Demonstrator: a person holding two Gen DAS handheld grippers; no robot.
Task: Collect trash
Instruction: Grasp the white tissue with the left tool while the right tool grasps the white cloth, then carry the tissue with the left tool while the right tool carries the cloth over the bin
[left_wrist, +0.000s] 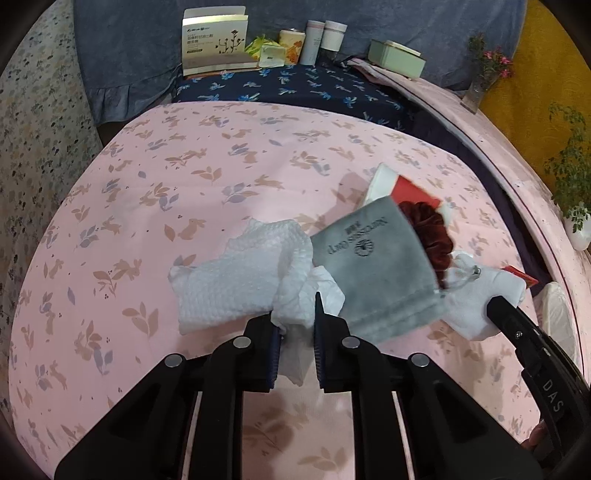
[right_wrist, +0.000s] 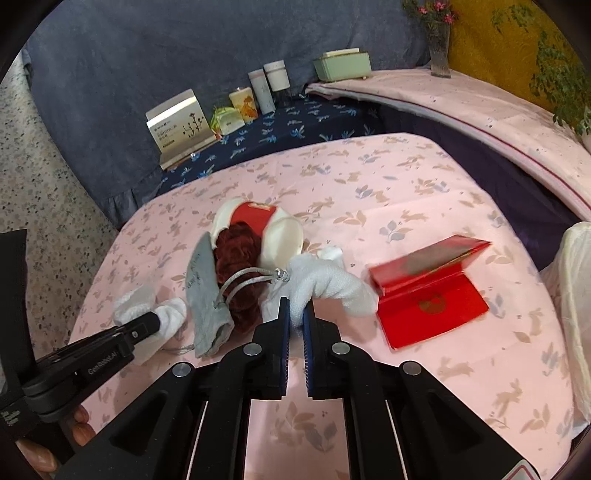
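Observation:
My left gripper is shut on a crumpled white paper towel lying on the pink rabbit-print cloth. My right gripper is shut on a second crumpled white tissue. It also shows at the right in the left wrist view. Between the two tissues lie a grey drawstring pouch, a dark red scrunchie and a white and red package. A red open booklet lies to the right of my right gripper.
At the back, on a navy floral cloth, stand a white box, small packets, two cups and a green box. A vase with flowers and a plant are on the right. A white bag sits at the right edge.

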